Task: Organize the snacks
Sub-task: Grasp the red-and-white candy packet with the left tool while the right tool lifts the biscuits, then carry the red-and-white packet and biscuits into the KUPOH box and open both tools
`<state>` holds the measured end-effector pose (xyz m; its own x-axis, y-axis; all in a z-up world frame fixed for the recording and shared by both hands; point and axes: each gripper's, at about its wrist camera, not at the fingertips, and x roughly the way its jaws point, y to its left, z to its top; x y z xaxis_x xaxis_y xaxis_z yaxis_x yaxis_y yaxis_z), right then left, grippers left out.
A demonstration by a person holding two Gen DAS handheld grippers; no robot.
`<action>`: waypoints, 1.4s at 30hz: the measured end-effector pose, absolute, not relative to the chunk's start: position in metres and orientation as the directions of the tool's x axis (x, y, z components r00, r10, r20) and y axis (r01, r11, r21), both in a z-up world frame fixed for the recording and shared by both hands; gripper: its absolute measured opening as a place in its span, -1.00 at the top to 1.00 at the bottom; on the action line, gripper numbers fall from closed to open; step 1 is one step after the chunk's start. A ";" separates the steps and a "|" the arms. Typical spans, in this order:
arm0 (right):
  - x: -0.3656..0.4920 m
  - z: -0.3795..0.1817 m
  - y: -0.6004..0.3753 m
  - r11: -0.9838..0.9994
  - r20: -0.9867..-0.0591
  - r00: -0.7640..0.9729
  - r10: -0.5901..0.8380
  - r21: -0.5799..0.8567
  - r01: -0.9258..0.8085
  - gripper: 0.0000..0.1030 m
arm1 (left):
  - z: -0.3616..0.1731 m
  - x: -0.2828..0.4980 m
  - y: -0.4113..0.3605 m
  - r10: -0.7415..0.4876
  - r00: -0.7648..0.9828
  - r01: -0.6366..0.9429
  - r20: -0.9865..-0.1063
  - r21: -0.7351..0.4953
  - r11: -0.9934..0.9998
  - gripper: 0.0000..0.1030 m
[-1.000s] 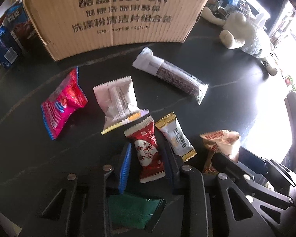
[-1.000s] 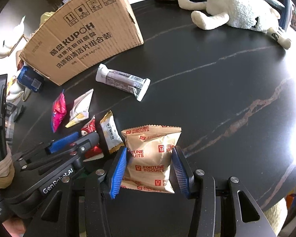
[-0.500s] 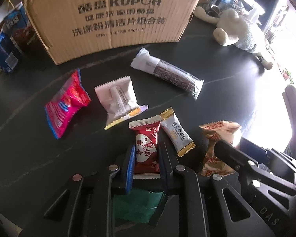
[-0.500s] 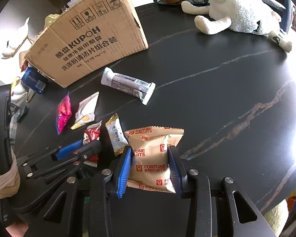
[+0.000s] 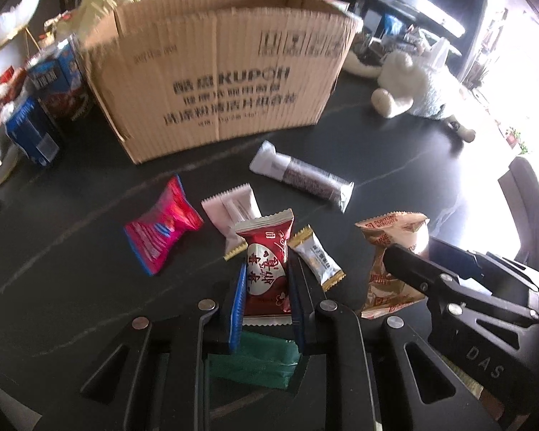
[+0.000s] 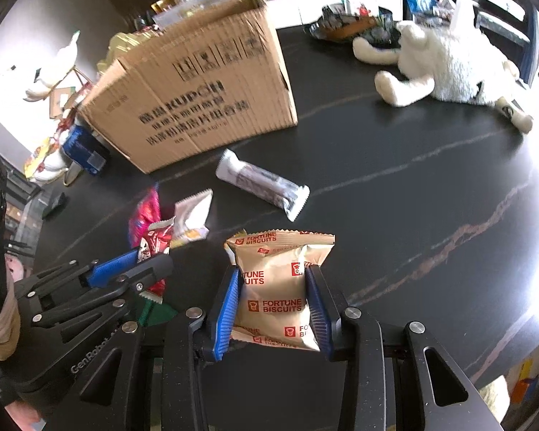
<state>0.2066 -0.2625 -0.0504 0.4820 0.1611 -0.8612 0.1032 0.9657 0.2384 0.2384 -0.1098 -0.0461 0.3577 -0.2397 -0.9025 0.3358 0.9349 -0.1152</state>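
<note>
left wrist view first: left gripper [image 5: 265, 289] is clamped on a dark red candy wrapper with white heart print [image 5: 266, 269], blue pads pressed against both its sides, and the wrapper is held upright off the black marble-look table [image 5: 72, 251]. a green foil packet [image 5: 253, 361] is seen lying under the jaws. a small white and gold candy [image 5: 318, 256] sits just right of the fingers, while a pale pink sachet [image 5: 233, 212] and a pink and blue snack bag [image 5: 161, 224] are spread to the left. a long white and brown wrapped bar [image 5: 303, 176] is laid further back, in front of an open brown cardboard box with black kupoh print [image 5: 226, 75]. a white plush toy [image 5: 417, 88] is flopped at the far right. blue cartons [image 5: 36, 129] are stacked left of the box.

right wrist view: right gripper [image 6: 273, 296] is closed on a tan fortune biscuits packet [image 6: 276, 287], squeezed between the blue pads and lifted clear of the table. the left gripper can be spotted at the lower left with the red wrapper pinched in it. the wrapped bar is seen lying between the packet and the cardboard box, well apart from both. the plush toy is sprawled at the top right.
</note>
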 end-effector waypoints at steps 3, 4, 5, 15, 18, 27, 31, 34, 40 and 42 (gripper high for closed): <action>0.208 -0.037 -0.260 0.967 -0.844 0.512 0.159 0.237 0.089 0.26 | -0.033 0.237 -0.108 -0.241 0.392 0.345 -0.888 -0.101 0.933 0.56; 0.208 -0.033 -0.259 0.968 -0.840 0.519 0.160 0.237 0.085 0.26 | -0.028 0.237 -0.106 -0.245 0.402 0.347 -0.882 -0.100 0.933 0.56; 0.209 -0.028 -0.258 0.968 -0.833 0.529 0.162 0.238 0.078 0.26 | -0.023 0.238 -0.105 -0.249 0.412 0.347 -0.876 -0.102 0.932 0.56; 0.220 0.016 -0.245 0.971 -0.769 0.616 0.174 0.238 0.023 0.26 | 0.014 0.244 -0.094 -0.271 0.482 0.351 -0.834 -0.100 0.931 0.56; 0.226 0.027 -0.242 0.971 -0.750 0.636 0.179 0.237 0.006 0.26 | 0.027 0.248 -0.089 -0.272 0.508 0.344 -0.817 -0.098 0.934 0.56; 0.248 0.058 -0.231 0.975 -0.707 0.680 0.191 0.219 -0.046 0.26 | 0.059 0.265 -0.080 -0.272 0.573 0.335 -0.773 -0.082 0.939 0.56; 0.260 0.073 -0.229 0.972 -0.679 0.706 0.202 0.225 -0.062 0.26 | 0.068 0.277 -0.079 -0.274 0.582 0.332 -0.766 -0.084 0.939 0.56; 0.271 0.082 -0.227 0.972 -0.656 0.726 0.206 0.223 -0.074 0.26 | 0.073 0.284 -0.078 -0.272 0.593 0.329 -0.758 -0.080 0.941 0.56; 0.298 0.089 -0.228 0.971 -0.641 0.737 0.214 0.222 -0.089 0.26 | 0.079 0.305 -0.078 -0.259 0.602 0.318 -0.755 -0.070 0.945 0.56; 0.308 0.089 -0.229 0.967 -0.640 0.734 0.227 0.234 -0.096 0.26 | 0.080 0.314 -0.079 -0.255 0.604 0.316 -0.755 -0.067 0.946 0.56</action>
<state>0.3077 -0.2289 0.0894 0.7341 0.2275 -0.6398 -0.0957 0.9675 0.2341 0.3141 -0.0786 0.0803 0.6040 -0.2551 -0.7551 0.3158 0.9465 -0.0672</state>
